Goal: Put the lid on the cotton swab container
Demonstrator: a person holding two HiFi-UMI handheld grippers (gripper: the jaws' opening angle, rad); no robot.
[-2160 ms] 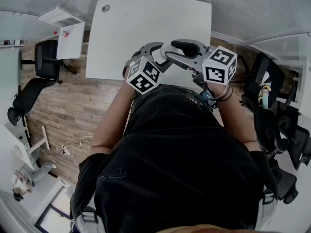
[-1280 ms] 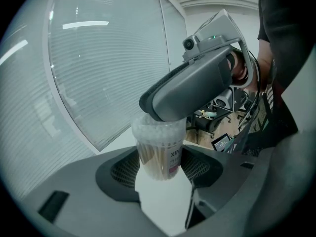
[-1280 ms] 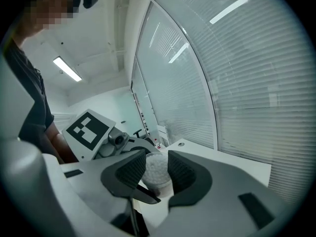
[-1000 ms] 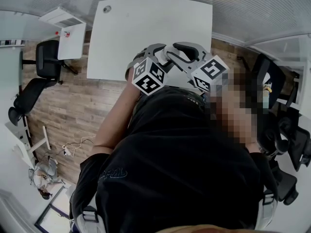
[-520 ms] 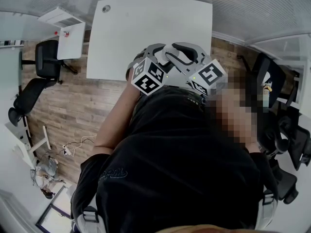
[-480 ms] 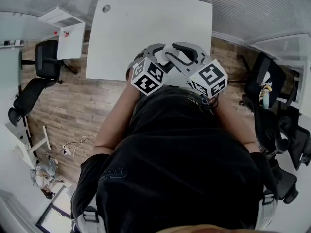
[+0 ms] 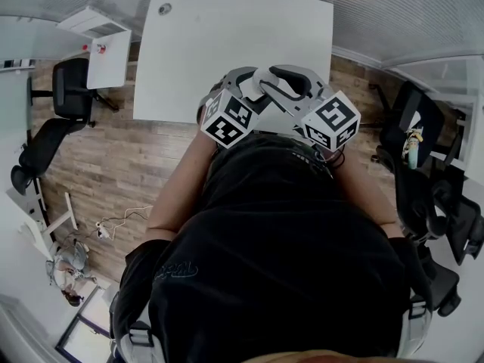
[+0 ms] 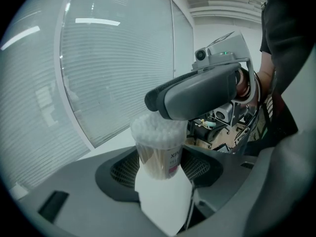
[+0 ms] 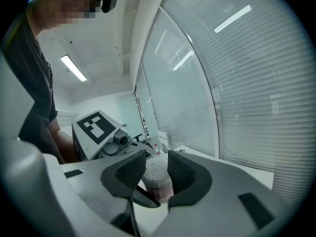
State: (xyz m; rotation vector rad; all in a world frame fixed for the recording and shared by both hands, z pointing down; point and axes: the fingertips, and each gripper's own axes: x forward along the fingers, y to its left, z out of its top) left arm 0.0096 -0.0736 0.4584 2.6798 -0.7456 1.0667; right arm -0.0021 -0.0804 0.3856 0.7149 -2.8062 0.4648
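Lid [image 8: 159, 127] over swab container [image 8: 158, 154], in line with the container's upright long axis, is the relation the coming move turns on. The left claw [image 8: 160, 171] holds the container by its lower body, jaws set fairly wide and pressing on either side, with the packed swab tips pointing up. The right claw [image 9: 157, 172] comes in from above and across. Its jaws are narrower and close on the white-topped head of the same container, where what looks like a clear lid sits. From the left gripper view, one of its grey fingers lies right over the container's top. Both claws are already on the job, so neither has to travel; judging by this, the right one only needs to press down along the axis while the left braces from below. All of it is held in the air, close to the person's chest, above the near edge of the tabletop [image 7: 227, 44] towards its right corner. The head view shows neither container nor lid, since both are hidden under the claws and their marker cubes. The lid's rim is clear and half covered, so I cannot tell whether it is seated or only resting.
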